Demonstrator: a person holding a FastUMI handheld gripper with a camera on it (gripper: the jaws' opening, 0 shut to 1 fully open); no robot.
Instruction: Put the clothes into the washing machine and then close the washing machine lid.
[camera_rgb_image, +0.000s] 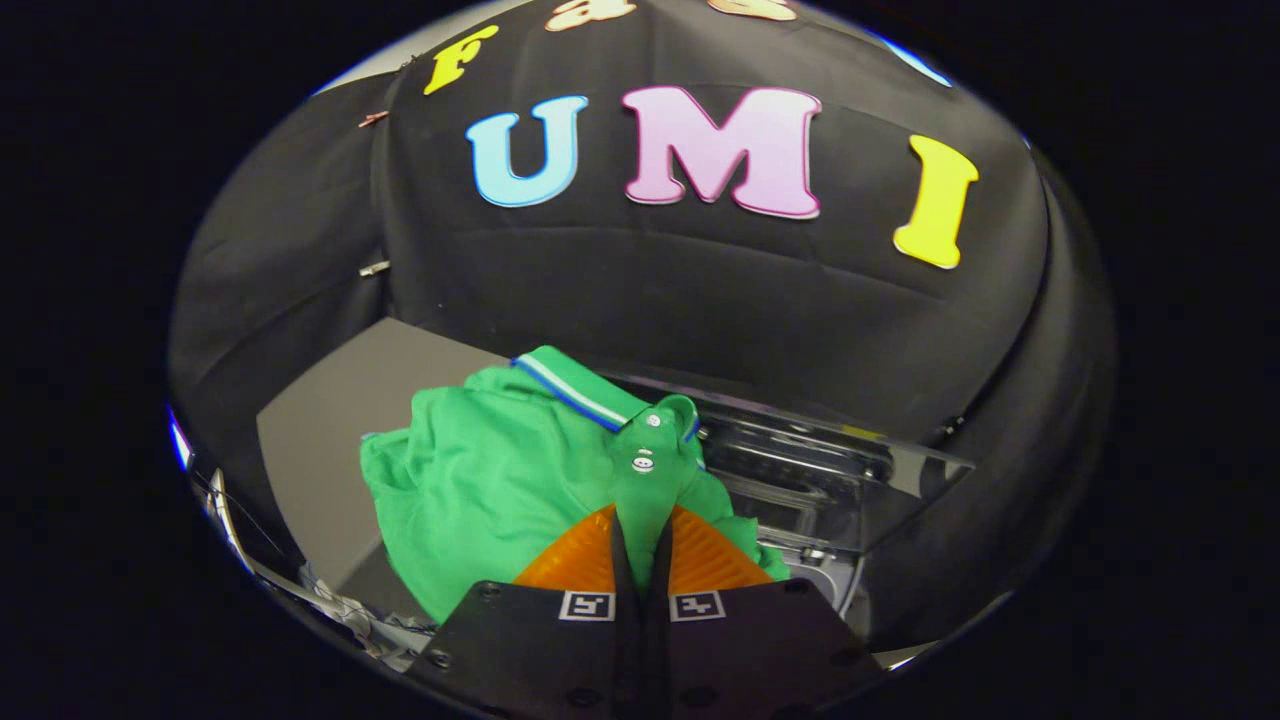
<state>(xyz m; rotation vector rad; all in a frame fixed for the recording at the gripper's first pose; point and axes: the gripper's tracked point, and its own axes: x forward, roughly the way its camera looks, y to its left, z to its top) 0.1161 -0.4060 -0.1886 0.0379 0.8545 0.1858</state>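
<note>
Black cloth booth wall hangs w/ soft folds across the back and curves round both sides. Below it, a flat grey tabletop to the left. Light is even, w/ pale glare at the edges.

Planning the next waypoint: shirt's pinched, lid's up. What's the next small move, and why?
Probably carry the green polo shirt toward the washing machine opening, just ahead to the right. The gripper is shut on the button placket, most of the shirt bunches beside the fingers, and the clear lid stands open.
</note>
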